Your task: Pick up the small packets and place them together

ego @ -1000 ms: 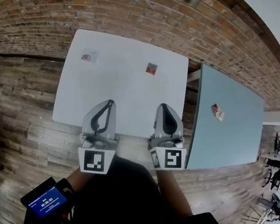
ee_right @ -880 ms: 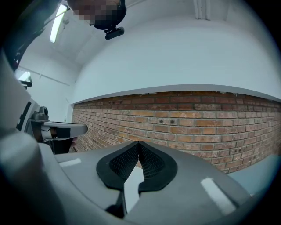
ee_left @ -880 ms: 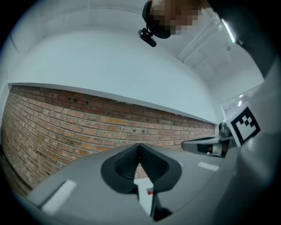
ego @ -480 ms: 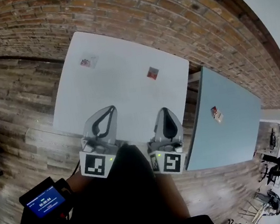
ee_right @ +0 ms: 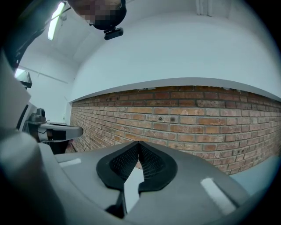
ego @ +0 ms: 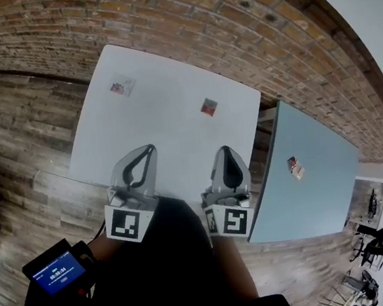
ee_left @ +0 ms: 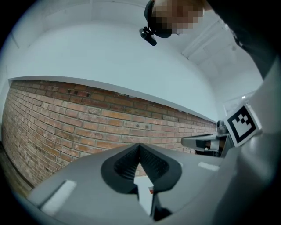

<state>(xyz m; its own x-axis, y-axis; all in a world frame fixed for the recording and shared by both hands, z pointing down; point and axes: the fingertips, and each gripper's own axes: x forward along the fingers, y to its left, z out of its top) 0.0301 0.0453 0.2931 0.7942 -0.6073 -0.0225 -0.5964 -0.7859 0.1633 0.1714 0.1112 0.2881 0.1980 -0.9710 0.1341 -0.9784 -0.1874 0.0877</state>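
Observation:
Three small packets show in the head view. A pale one [ego: 121, 88] lies at the far left of the white table [ego: 167, 127]. A red one [ego: 208, 107] lies toward the table's far right. A third packet [ego: 294, 167] lies on the blue-grey table [ego: 309, 182] to the right. My left gripper [ego: 150, 148] and right gripper [ego: 225, 150] hover over the white table's near edge, both shut and empty. In the left gripper view the jaws [ee_left: 139, 146] meet at their tips, and a bit of the red packet [ee_left: 150, 190] shows below them. The right gripper [ee_right: 138, 144] points at the brick wall.
A brick wall [ego: 179, 16] runs behind both tables. Wooden floor [ego: 13, 138] lies to the left. A small screen [ego: 54, 269] sits on the person's left wrist. Far off at the lower right are people and chairs [ego: 381, 242].
The view has shifted slightly; both grippers stay shut near the table's front edge. No packet has moved.

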